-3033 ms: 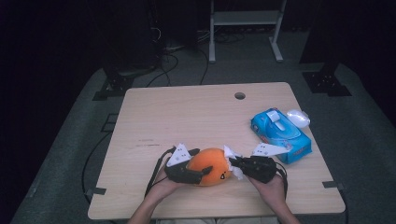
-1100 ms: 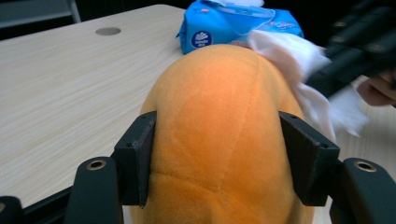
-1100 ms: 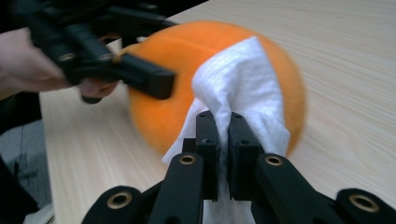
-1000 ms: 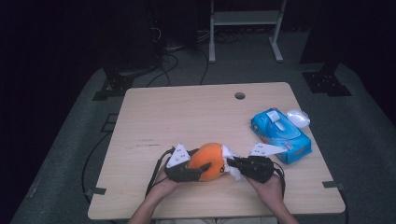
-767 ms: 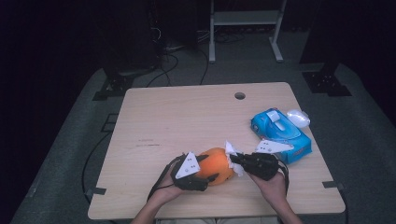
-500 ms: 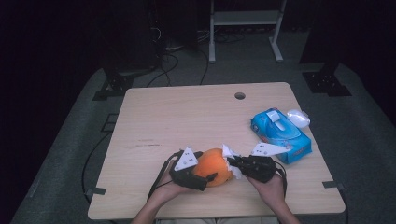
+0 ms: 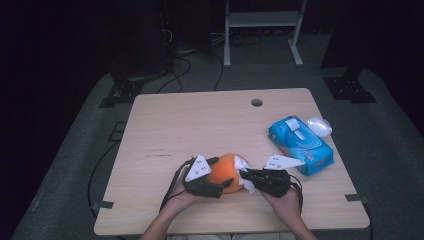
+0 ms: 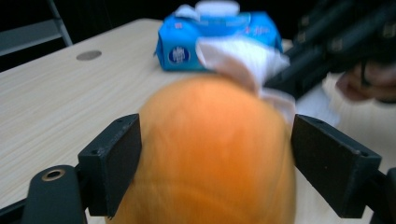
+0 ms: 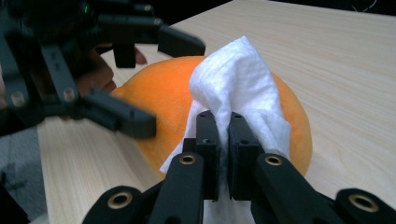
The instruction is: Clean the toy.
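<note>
Orange (image 8: 210, 154) blurred between left claw (image 8: 215, 154), bottom cut off.

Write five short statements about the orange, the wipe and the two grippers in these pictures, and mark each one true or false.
1. The right gripper has its jaws shut on the white wipe. True.
2. The wipe lies against the orange. True.
3. The left gripper holds the blue wipe pack. False: its jaws sit either side of the orange, and the pack lies apart on the table, to the right.
4. The orange rests on top of the blue pack. False: it sits on the table between the two grippers.
5. The table has a round hole near its far edge. True.
</note>
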A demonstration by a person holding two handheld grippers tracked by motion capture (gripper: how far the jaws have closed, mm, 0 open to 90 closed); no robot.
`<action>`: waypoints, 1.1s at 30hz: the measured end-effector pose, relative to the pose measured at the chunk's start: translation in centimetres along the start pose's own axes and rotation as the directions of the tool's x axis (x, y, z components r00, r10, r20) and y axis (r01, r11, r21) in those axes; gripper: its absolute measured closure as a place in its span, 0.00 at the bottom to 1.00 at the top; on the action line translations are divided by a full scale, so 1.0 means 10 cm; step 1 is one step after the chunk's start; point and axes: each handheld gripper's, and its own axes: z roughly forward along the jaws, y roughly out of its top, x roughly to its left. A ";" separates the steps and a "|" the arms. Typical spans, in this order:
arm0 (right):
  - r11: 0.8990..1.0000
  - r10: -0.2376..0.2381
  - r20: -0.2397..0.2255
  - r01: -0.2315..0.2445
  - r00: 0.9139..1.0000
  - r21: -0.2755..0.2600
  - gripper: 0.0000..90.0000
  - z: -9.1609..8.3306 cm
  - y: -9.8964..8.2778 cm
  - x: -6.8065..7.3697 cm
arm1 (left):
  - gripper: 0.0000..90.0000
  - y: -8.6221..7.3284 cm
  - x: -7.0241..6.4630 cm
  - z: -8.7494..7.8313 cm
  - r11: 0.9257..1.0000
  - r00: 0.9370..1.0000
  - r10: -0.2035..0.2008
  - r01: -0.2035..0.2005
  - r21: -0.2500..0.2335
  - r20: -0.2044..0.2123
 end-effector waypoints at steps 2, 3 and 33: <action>1.000 -0.012 0.003 0.012 1.000 0.003 0.93 -0.01 0.01 0.02 | 0.29 -0.05 0.02 0.00 1.000 1.000 -0.005 0.005 0.013 0.000; 1.000 -0.009 0.002 0.009 1.000 0.002 0.93 -0.01 0.00 0.00 | 0.30 -0.08 0.03 0.00 1.000 1.000 -0.019 0.019 0.016 0.007; 0.999 0.040 0.007 -0.039 0.999 -0.022 0.93 -0.07 -0.01 -0.10 | 0.32 -0.11 -0.03 -0.01 0.997 0.997 0.043 -0.047 0.054 0.071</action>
